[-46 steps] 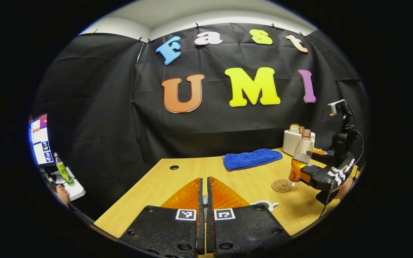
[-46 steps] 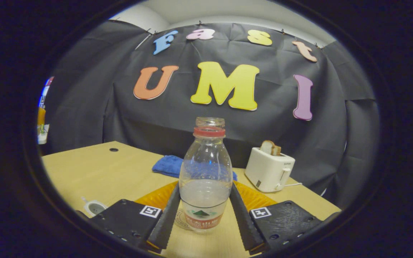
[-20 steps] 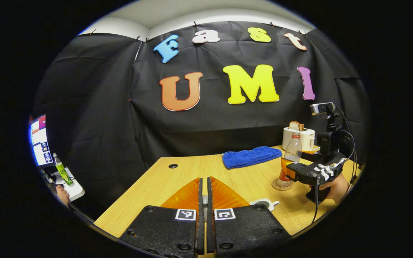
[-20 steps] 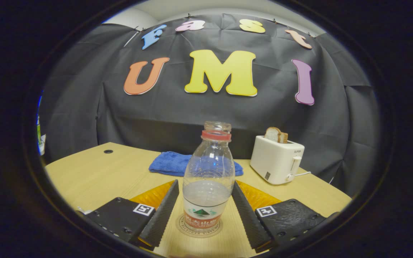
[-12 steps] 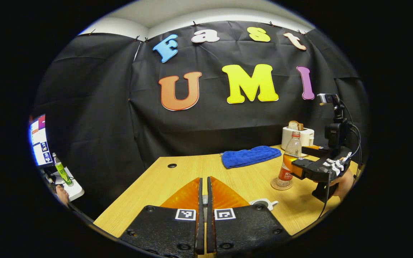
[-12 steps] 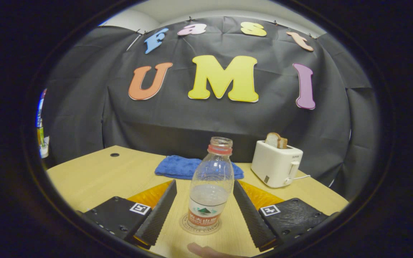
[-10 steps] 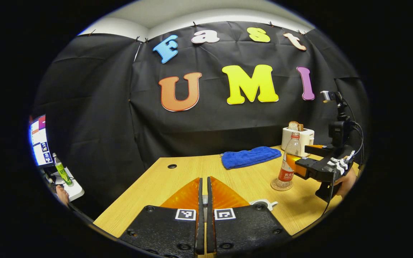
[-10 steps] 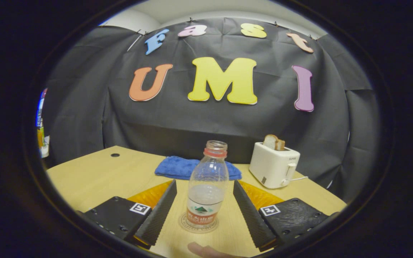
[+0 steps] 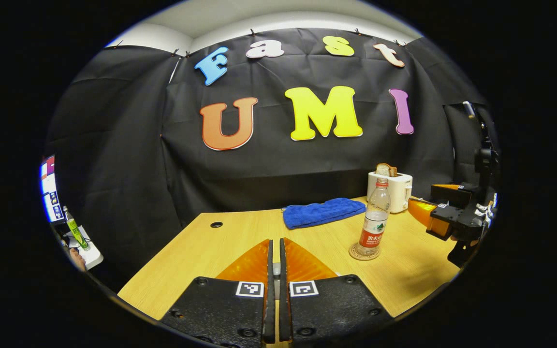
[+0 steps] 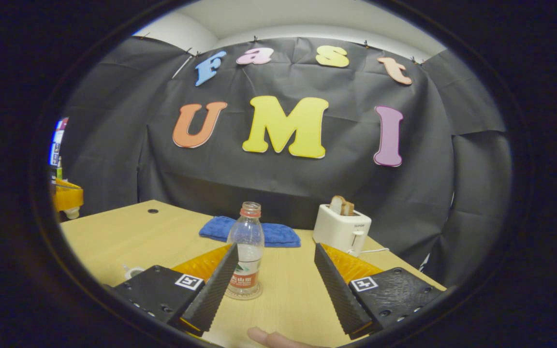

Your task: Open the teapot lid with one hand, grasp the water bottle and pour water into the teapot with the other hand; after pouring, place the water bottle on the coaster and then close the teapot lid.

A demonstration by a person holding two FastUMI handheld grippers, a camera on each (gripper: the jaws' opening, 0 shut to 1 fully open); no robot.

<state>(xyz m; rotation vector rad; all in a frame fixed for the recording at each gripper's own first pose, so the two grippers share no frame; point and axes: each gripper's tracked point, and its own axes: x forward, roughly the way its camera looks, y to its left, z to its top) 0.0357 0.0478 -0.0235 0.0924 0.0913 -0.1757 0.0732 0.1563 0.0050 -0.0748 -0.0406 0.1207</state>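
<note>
The water bottle (image 10: pixel 245 251) is standing upright on the coaster (image 9: pixel 364 253), uncapped and part full, so closing the teapot lid is what's left. The right gripper (image 10: pixel 274 275) is hanging with jaws spread, apart from it. The left gripper (image 9: pixel 274 270) is holding its jaws pressed together; whether they're pinching anything I cannot tell. The right gripper view is catching a white rim (image 10: pixel 134 271) low on the counter (image 10: pixel 128 232), possibly the teapot.

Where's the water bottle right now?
The water bottle stands upright on the coaster on the table's right part in the left gripper view, in front of the blue towel and the toaster, free of both grippers.
</note>
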